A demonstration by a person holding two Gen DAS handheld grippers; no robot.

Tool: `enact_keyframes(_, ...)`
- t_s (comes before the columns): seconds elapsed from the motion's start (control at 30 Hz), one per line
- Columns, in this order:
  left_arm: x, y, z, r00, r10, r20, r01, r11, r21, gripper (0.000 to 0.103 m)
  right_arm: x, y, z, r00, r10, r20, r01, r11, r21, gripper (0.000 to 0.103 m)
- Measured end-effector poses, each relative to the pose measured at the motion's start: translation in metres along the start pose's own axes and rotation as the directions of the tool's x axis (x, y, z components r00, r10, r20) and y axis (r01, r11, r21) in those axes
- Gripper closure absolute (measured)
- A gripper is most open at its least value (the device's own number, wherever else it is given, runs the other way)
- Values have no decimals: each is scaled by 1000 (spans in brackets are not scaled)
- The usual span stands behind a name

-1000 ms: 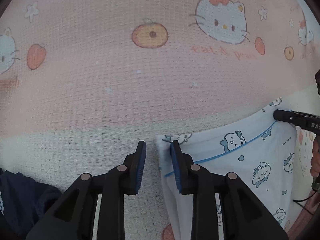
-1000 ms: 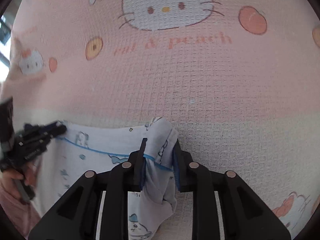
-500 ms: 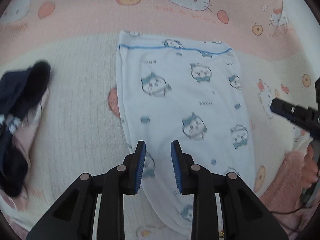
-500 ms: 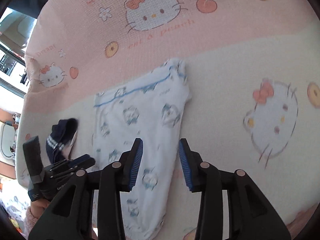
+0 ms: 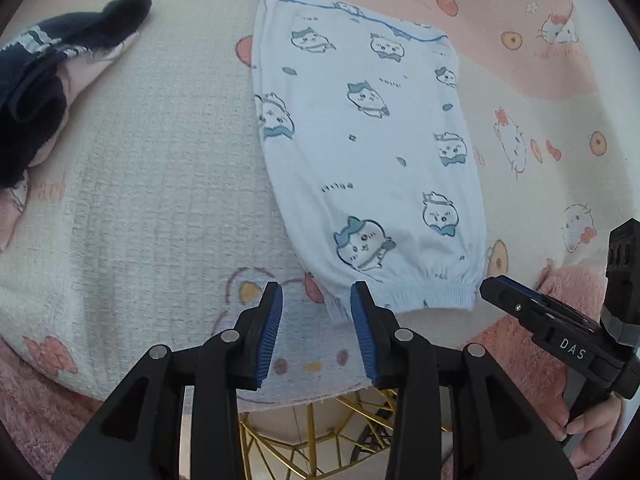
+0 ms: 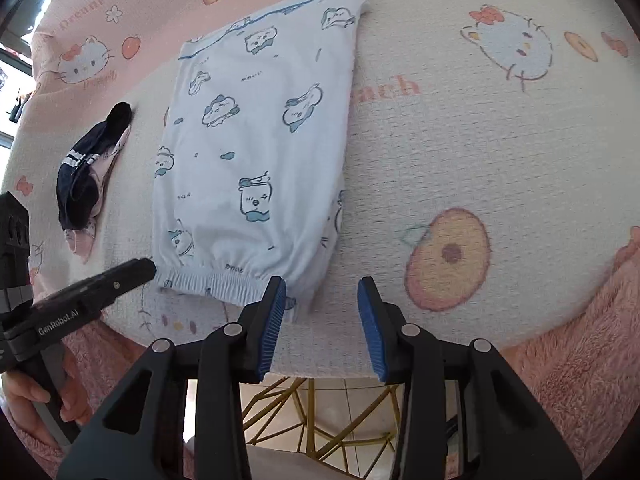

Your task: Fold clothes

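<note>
A pale blue garment (image 5: 368, 140) printed with cartoon animals lies flat on the pink and cream cat-print blanket (image 5: 160, 160), its elastic hem toward me. My left gripper (image 5: 316, 320) hovers at the hem's left corner. Its jaws are opening and nothing is between them. In the right wrist view the same garment (image 6: 248, 128) spreads out ahead. My right gripper (image 6: 322, 320) stands open at the hem's right corner, holding nothing. Each gripper shows in the other's view: the right gripper (image 5: 494, 290) and the left gripper (image 6: 136, 272) flank the hem.
A dark navy garment (image 5: 40, 72) lies bunched over pink cloth at the left, also seen as the navy garment (image 6: 88, 168). The blanket's near edge drops off just under my fingers, with a gold wire frame (image 5: 320, 432) below. A hand (image 6: 32, 396) holds the left handle.
Both grippers drew back from the garment's far blue-trimmed edge to its near elastic hem. The right one let go of the corner it pinched, and both stand wider apart.
</note>
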State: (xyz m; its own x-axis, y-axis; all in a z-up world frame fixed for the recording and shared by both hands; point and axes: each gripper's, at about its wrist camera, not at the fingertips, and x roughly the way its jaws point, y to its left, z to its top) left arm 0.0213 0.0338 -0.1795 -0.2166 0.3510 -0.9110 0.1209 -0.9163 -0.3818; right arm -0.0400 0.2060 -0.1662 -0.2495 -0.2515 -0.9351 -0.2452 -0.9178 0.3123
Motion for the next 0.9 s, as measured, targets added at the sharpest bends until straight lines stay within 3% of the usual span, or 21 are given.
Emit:
enact_keyframes(0.07,3,-2,1,996,-84,10,84,996,-22,66,-4,-4,-4,1000,-13,16,13,1000,7,65)
enact_keyframes(0.23,23,0,8,999,-32,5,32,999,-8,65,-2,-6,-5,1000,5,28,-5,1000,-6,65)
enact_keyframes(0.4,9,12,3,997,-6,71,9,999,-45,66,7,-6,4,999,26,41,-26,1000,-3,64)
enact_keyframes(0.53,7,22,6,987,-142,75,149,984,-100,65,7,-15,8,998,9,63,-10,1000,16,59)
enact_keyframes(0.57,9,22,7,987,-142,75,149,983,-111,65,7,-18,8,998,16,66,-17,1000,18,57)
enact_keyframes(0.67,26,19,9,993,-110,52,115,988,-106,65,16,-19,8,996,79,52,-81,996,24,56)
enact_keyframes(0.77,31,11,12,991,-121,65,125,990,-72,65,22,-30,12,983,179,47,-183,978,100,54)
enact_keyframes(0.9,29,18,9,983,-167,70,174,980,-97,65,15,-22,19,980,186,74,-192,978,81,54)
